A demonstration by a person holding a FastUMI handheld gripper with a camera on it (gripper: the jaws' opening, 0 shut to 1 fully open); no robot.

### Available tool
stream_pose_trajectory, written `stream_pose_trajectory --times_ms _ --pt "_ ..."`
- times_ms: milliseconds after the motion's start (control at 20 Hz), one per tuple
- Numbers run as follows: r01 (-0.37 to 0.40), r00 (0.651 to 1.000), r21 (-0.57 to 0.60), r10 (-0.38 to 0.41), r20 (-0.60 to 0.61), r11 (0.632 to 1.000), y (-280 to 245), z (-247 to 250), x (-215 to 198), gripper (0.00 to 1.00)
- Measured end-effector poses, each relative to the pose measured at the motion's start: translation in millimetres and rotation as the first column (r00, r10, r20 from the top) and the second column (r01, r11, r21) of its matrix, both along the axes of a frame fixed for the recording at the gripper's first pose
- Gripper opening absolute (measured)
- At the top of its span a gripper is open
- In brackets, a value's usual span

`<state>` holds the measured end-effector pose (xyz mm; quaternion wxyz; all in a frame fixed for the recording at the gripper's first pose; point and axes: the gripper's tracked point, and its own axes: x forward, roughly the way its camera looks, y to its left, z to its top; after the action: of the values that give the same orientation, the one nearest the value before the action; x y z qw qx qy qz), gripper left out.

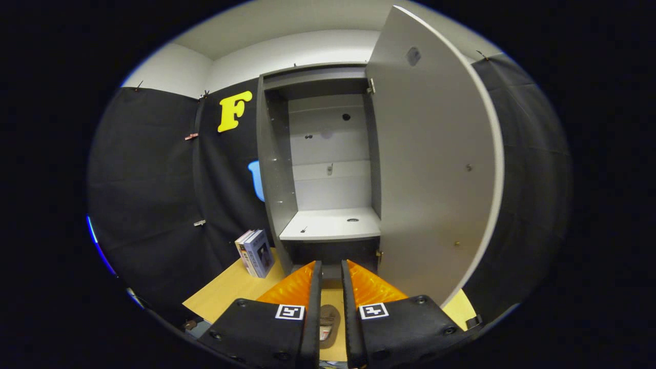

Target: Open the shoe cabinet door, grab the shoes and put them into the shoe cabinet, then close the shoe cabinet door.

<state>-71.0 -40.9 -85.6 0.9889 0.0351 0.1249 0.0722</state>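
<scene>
My claw points at the shoe cabinet, fingers a narrow gap apart, gripping nothing. Its door stands swung open to the right. One shoe lies on the counter below my fingers. Books lean near the cabinet's left side.

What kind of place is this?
Likely a staged recording booth, not a home: black cloth walls, an open grey cabinet on a wooden table, gripper nearly closed.
</scene>
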Motion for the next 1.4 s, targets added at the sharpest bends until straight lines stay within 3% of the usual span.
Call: stream_pose_trajectory --times_ms 200,550,1100,1400 --pt "0.004 0.999 -0.011 -0.004 -0.047 1.0 32.3 -40.0 9.5 0.24" --pt "0.022 0.973 -0.016 -0.026 -0.231 1.0 74.3 -177.6 26.3 0.24" --pt "0.115 0.863 -0.081 -0.14 -0.486 0.99 69.1 -366.0 13.7 0.24" --pt "0.066 0.836 -0.119 -0.12 -0.536 0.991 70.5 -415.1 21.1 0.24"
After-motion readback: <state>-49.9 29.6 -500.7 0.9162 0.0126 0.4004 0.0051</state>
